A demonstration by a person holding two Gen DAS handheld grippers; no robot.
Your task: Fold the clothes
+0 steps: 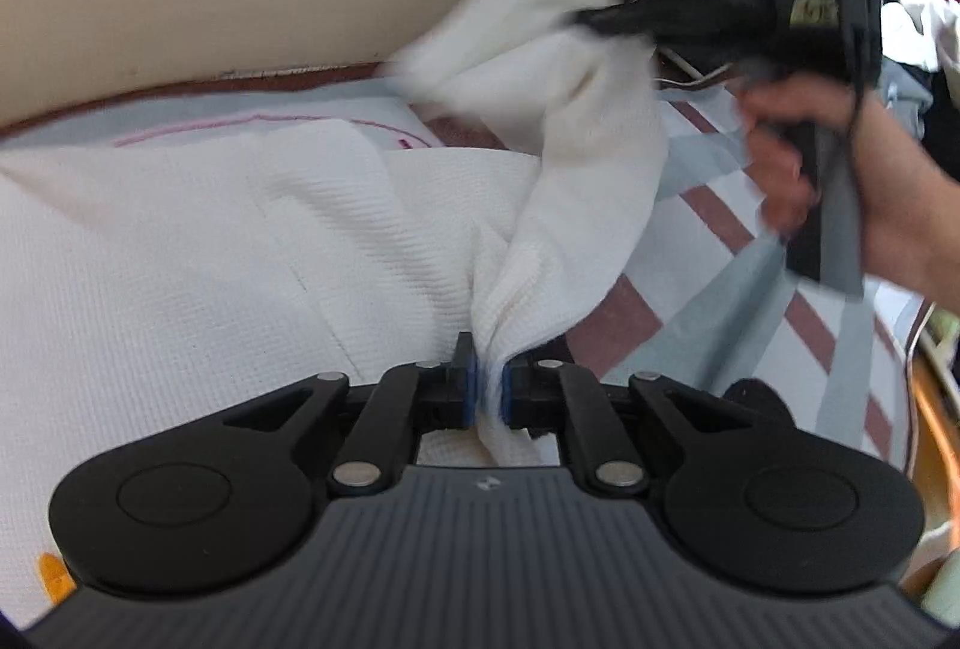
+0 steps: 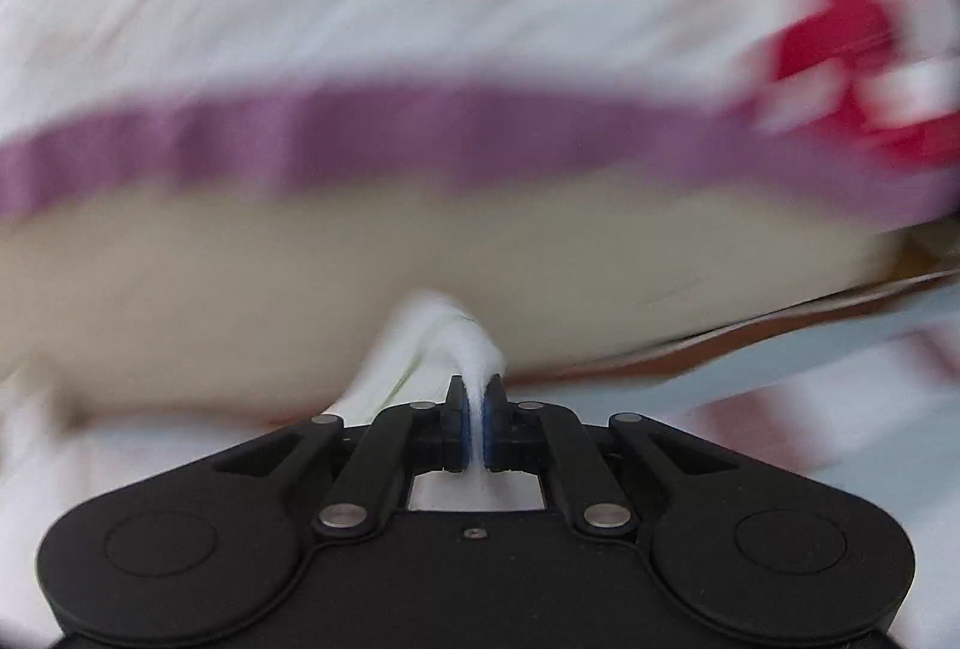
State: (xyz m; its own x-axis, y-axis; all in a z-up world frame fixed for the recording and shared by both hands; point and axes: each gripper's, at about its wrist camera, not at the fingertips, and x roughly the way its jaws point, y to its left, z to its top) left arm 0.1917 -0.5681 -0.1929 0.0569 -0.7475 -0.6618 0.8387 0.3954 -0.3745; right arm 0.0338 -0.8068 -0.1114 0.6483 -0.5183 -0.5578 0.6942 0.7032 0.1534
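The left gripper point(image 1: 487, 385) is pinching a bunched edge of the white garment point(image 1: 180, 253), which is lying on the striped bedsheet point(image 1: 708, 289); the right gripper point(image 2: 474, 430) (blurred in its own view) is clamping another fold of that garment, lifted above the bedsheet, with a hand point(image 1: 840, 169) gripping its handle.
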